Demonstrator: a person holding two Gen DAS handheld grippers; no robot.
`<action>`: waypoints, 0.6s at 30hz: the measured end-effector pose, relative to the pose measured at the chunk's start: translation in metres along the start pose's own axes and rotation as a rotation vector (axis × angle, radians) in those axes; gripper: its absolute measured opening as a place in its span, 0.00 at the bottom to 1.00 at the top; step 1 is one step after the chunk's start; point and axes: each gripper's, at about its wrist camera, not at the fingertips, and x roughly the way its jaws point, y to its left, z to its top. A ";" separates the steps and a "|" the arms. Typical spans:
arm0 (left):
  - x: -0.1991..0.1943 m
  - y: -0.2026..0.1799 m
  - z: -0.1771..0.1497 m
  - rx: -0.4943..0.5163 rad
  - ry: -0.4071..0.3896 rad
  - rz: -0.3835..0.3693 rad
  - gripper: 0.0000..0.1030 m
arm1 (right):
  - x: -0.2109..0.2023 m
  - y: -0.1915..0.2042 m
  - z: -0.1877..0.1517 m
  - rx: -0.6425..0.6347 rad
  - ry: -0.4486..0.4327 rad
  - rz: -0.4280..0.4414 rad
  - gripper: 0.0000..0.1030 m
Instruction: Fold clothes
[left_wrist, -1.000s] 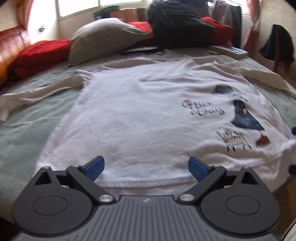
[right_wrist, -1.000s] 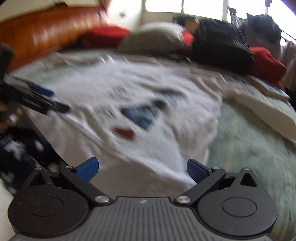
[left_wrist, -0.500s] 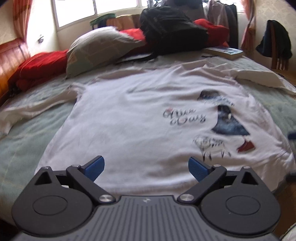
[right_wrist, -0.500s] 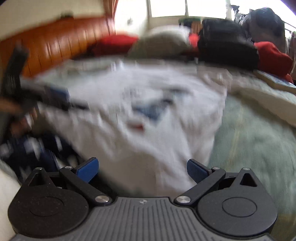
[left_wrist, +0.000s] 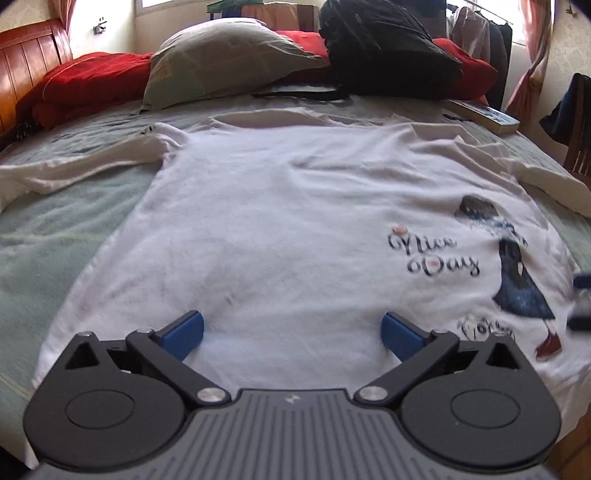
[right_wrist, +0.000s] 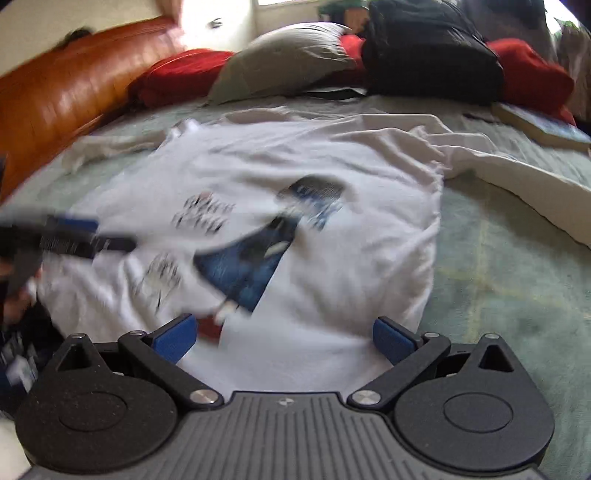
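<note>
The white T-shirt (left_wrist: 280, 229) lies face up and spread flat on the bed (left_wrist: 55, 251), its hem toward the near edge and its collar (left_wrist: 266, 118) toward the pillows, so its long axis runs straight away from both cameras. The 2 sleeves trail out to either side, the left sleeve (left_wrist: 74, 170) across the green cover and the right sleeve (right_wrist: 524, 177) rumpled toward a book (left_wrist: 484, 114). A printed figure in a blue dress (left_wrist: 517, 273) with the words "Nice Day" sits on the shirt's right half, close to the hem. The left hand-held gripper (left_wrist: 291, 332) hangs over the hem about mid-width, its blue pads spread wide with nothing between them. The right hand-held gripper (right_wrist: 284, 336) is over the hem's right corner, just beside the side seam, its pads likewise wide apart and empty; cloth by the print looks lifted or blurred there, and I cannot tell which. Each is therefore at the hem end, the shirt stretching ahead of it, and the right one is nearer an outer edge. In my judgement the coming move depends on this: either both pinch the hem and carry it forward to the collar, or a side edge is folded inward along the long axis. Beyond the collar lie a grey pillow (left_wrist: 225, 59), red cushions (left_wrist: 85, 81) and a black backpack (left_wrist: 384, 44), against a wooden headboard (right_wrist: 62, 99).
</note>
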 end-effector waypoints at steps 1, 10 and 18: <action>-0.001 0.001 0.004 -0.002 -0.003 -0.003 0.99 | 0.001 -0.005 0.012 0.025 -0.010 0.005 1.00; 0.017 0.027 0.033 -0.044 -0.001 -0.010 0.99 | 0.076 -0.014 0.133 -0.086 -0.055 0.045 1.00; 0.027 0.046 0.034 -0.092 0.025 -0.008 0.99 | 0.145 -0.061 0.143 -0.033 0.088 -0.063 1.00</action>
